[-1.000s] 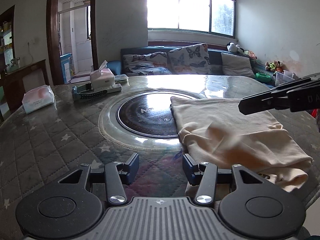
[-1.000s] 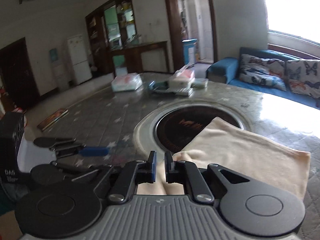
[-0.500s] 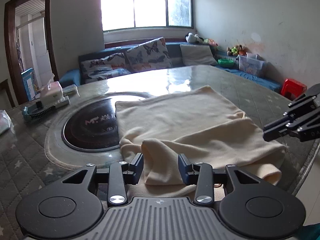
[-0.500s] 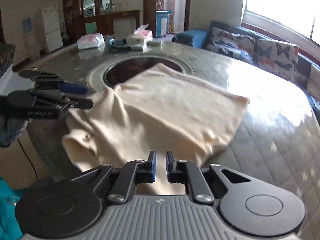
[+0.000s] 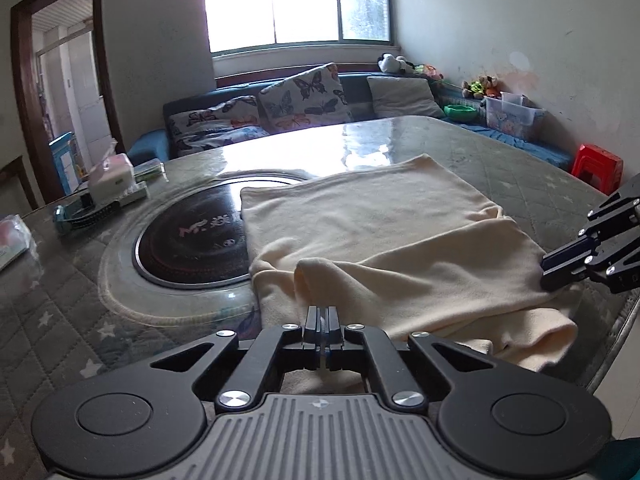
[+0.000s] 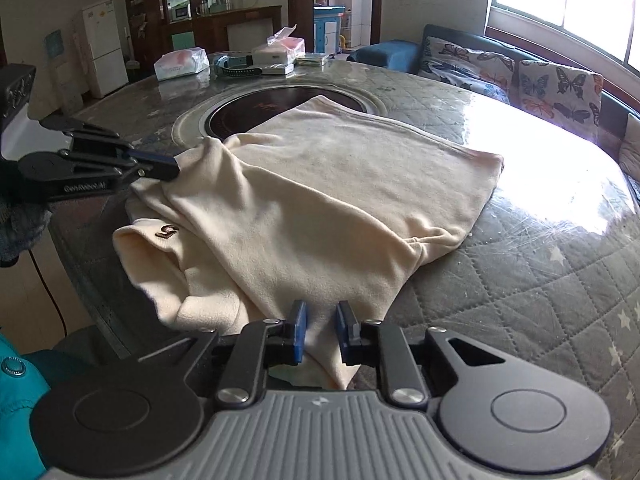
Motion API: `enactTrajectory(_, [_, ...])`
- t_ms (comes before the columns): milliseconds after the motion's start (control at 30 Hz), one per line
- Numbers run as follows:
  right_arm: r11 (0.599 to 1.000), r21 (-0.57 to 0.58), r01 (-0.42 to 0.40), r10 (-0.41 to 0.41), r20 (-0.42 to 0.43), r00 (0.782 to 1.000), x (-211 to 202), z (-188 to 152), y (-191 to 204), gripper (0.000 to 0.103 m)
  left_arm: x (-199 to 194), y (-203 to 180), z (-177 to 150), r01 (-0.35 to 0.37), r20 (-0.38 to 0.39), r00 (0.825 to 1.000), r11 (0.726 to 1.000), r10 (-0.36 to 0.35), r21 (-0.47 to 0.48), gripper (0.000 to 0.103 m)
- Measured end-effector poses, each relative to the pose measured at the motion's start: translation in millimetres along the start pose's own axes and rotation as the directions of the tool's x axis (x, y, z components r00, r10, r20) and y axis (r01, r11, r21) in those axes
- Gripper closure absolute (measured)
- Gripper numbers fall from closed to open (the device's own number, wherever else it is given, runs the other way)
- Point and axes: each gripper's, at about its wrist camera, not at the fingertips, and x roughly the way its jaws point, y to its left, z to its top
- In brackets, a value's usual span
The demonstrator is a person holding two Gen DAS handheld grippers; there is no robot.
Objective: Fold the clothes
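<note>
The near hem of the cream garment [image 6: 320, 208] passes beneath the body of the right gripper [image 6: 320, 330] and is concealed there; in the left wrist view the cloth nipped by the left gripper [image 5: 321, 322] is hidden behind its closed fingers; the right gripper [image 5: 560, 270] is cut off by that picture's right edge; the package [image 5: 14, 238] at the left edge is cropped and blurred; lettering on the dark round cooktop [image 5: 192, 240] is partly covered by the garment; the mark on the garment's folded cuff is too small to read.
</note>
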Motion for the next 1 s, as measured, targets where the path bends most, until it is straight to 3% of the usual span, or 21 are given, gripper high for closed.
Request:
enactTrajectory(100, [1.0,-0.01,0.0,0.0,-0.005,1.0,-0.6,1.7,-0.2,0.086,-8.3,0.4,0.0,-0.022,0.001,1.0,1.0,0.022,0.021,0.102])
enactTrajectory(367, [1.0,-0.024,0.016,-0.015,0.049,0.999,-6.8,18.6,-4.0,0.085,-4.5,4.0,15.2,0.004,0.0,1.0,1.0,-0.004,-0.014,0.099])
enactTrajectory(600, [0.998,0.031,0.047,-0.049,0.084,0.995,11.8,32.2,-16.2,0.085,26.8,-9.8,34.1,0.074,-0.008,0.997,0.997,-0.074,-0.022,0.098])
enactTrajectory(767, [0.995,0.069,0.066,-0.07,0.058,0.996,27.7,29.4,-25.9,0.086,59.0,-6.6,28.0,0.055,-0.08,0.995,0.998,-0.058,-0.032,0.096])
enactTrajectory(1000, [0.995,0.085,0.054,-0.063,0.101,0.993,21.2,31.8,-27.3,0.086,54.5,-0.8,25.2,0.059,-0.068,0.996,0.997,-0.062,-0.043,0.096])
